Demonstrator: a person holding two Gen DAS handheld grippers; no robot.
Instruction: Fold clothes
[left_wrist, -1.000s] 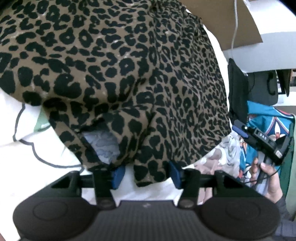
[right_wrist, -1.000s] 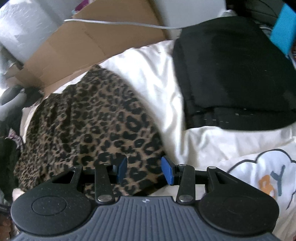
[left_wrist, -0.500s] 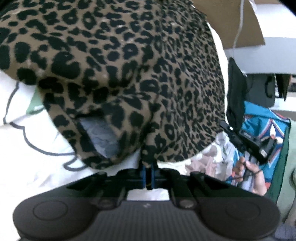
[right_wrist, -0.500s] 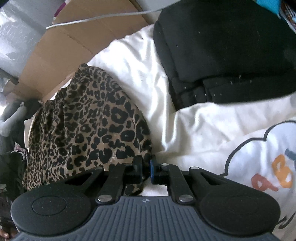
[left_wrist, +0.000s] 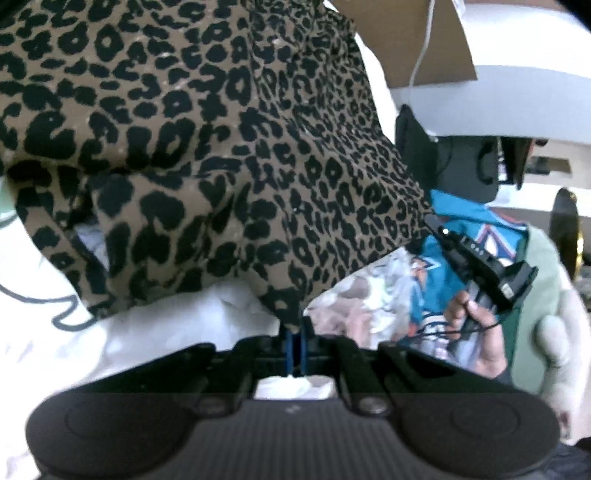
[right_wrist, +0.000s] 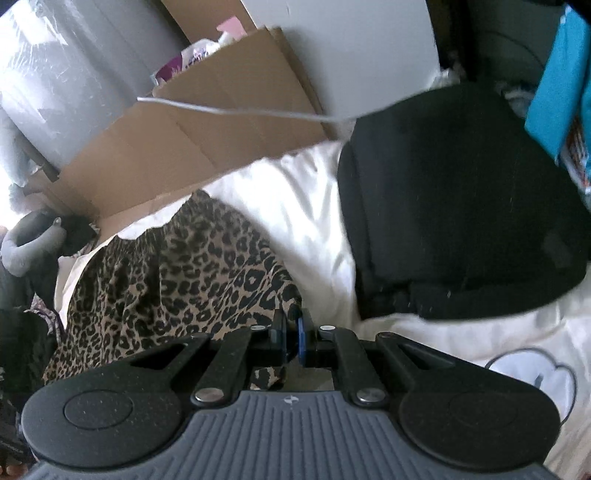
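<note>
Your left gripper (left_wrist: 295, 341): jaws clenched on a hem corner of the leopard-print garment (left_wrist: 207, 147). Cloth rises from the jaws and spreads up and to the left, filling most of the left wrist view, lifted off the white bedsheet (left_wrist: 166, 332) near the jaws.

Your right gripper (right_wrist: 290, 341): jaws pinched on another edge of the same garment (right_wrist: 177, 284); a scrap of print shows behind the jaws. Rest of the cloth lies left of and beyond the jaws on the sheet (right_wrist: 306, 206).

Folded black garment (right_wrist: 461, 221) to the right, apart from the leopard one. Cardboard (right_wrist: 184, 136) beyond.
</note>
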